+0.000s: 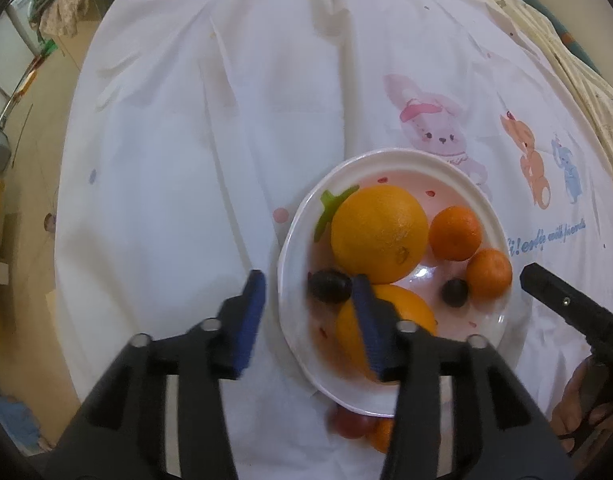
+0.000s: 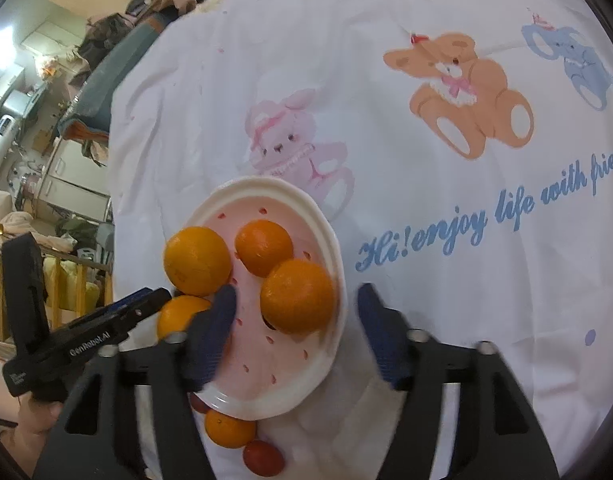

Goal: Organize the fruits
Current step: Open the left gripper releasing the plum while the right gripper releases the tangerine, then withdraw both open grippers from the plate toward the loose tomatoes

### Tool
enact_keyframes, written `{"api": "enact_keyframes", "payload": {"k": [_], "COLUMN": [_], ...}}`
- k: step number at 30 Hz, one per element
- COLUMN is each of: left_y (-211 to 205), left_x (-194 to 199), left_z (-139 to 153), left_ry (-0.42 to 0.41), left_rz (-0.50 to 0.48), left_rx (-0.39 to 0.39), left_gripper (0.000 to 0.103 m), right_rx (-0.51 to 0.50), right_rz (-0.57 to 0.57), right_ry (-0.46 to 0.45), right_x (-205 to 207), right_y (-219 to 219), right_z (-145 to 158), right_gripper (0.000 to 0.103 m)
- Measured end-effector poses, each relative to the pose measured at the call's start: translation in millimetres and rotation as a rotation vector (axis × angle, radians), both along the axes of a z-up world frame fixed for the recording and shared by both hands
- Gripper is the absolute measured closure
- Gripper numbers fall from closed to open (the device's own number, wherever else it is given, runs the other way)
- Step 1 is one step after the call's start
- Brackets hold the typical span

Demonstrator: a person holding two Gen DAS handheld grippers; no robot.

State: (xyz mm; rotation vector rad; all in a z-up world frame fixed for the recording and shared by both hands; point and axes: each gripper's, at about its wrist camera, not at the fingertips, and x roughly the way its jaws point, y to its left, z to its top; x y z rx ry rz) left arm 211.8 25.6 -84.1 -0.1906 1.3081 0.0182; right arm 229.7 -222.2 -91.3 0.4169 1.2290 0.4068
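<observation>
A white plate (image 1: 482,200) with a pink strawberry print sits on the white cartoon bedsheet. It holds a large orange (image 1: 378,232), a second orange (image 1: 410,312), two small tangerines (image 1: 454,232), and two dark grapes (image 1: 328,286). My left gripper (image 1: 308,304) is open and empty, its jaws straddling the plate's left rim. My right gripper (image 2: 294,320) is open and empty, its jaws straddling the plate's right rim (image 2: 334,240). Off the plate near its front edge lie a small orange (image 2: 228,428) and a red fruit (image 2: 262,458).
The sheet (image 1: 210,160) covers a raised surface; its left edge drops to the floor (image 1: 30,160). A yellowish blanket (image 1: 566,56) lies at the far right. Room clutter (image 2: 34,120) is beyond the sheet's left edge.
</observation>
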Motion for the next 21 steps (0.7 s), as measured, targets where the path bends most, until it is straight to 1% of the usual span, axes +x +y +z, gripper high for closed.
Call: {"api": "enact_keyframes", "payload": {"k": [1, 3, 5, 9, 12, 15, 17, 21], "left_y": [-0.3, -0.9, -0.9, 0.8, 0.8, 0.4, 0.3, 3.0], "left_x": [0.1, 0.3, 0.0, -0.3, -1.9, -7.2, -10.9, -20.3], "left_z": [1.4, 4.6, 7.6, 9.9, 10.1, 7.6, 9.7, 21.3], "left_ry": [-0.006, -0.019, -0.035, -0.041, -0.042, -0.033, -0.046, -0.104], "left_rz": [-0.003, -0.007, -0.009, -0.012, -0.013, -0.020, -0.023, -0.016], "left_rx": [0.005, 0.022, 0.040, 0.043, 0.047, 0.046, 0.058, 0.086], "left_gripper": [0.054, 0.041, 0.038, 0.037, 0.036, 0.035, 0.035, 0.035], "right_rx": [-0.001, -0.001, -0.005, -0.016, -0.026, -0.017, -0.019, -0.013], "right_rz": [0.003, 0.006, 0.010, 0.014, 0.020, 0.028, 0.028, 0.025], "right_ry": [-0.006, -0.018, -0.025, -0.033, -0.045, -0.050, -0.058, -0.076], "right_x": [0.3, 0.7, 0.6, -0.4, -1.1, -4.7, -8.2, -16.2], "right_y": [0.1, 0.3, 0.9, 1.7, 1.5, 1.0, 1.3, 0.4], "right_z": [2.0, 5.2, 6.9, 9.3, 12.0, 15.8, 19.8, 29.4], "right_gripper": [0.031, 0.030, 0.029, 0.025, 0.019, 0.018, 0.018, 0.018]}}
